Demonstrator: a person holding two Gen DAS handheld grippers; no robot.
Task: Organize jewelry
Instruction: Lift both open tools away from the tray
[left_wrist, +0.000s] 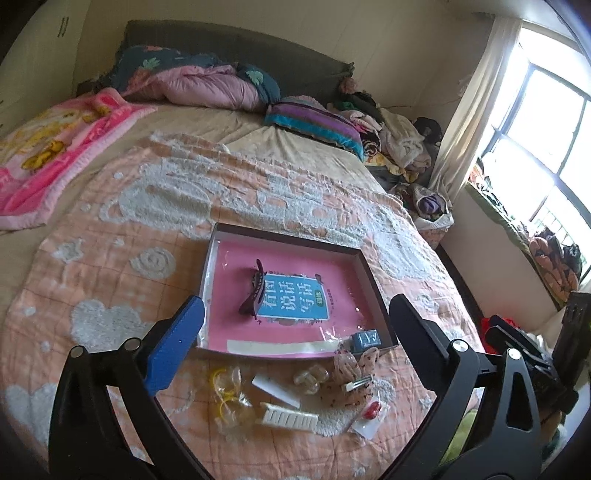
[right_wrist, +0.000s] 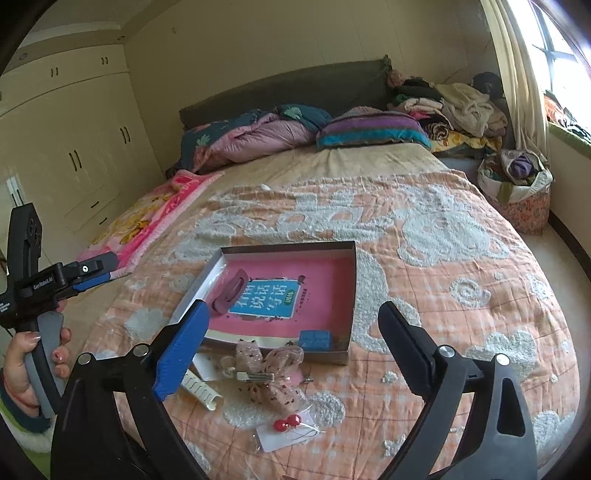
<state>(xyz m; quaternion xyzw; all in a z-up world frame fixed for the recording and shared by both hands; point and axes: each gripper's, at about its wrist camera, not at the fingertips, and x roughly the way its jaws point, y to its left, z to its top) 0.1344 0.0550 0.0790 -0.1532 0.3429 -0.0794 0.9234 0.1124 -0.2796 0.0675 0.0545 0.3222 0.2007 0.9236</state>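
Both claws, left claw (left_wrist: 295, 314) and right claw (right_wrist: 293, 321), gape wide and empty above the bed (right_wrist: 461, 295); a hair clip (left_wrist: 253, 291) lies in the box (left_wrist: 373, 273), a bow (right_wrist: 273, 373) beside it.

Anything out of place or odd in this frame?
Most of the jewelry is outside the box: bow clip, red earrings and white comb lie loose on the blanket by its near edge. Only a purple clip and a blue item are inside. Nothing looks damaged.
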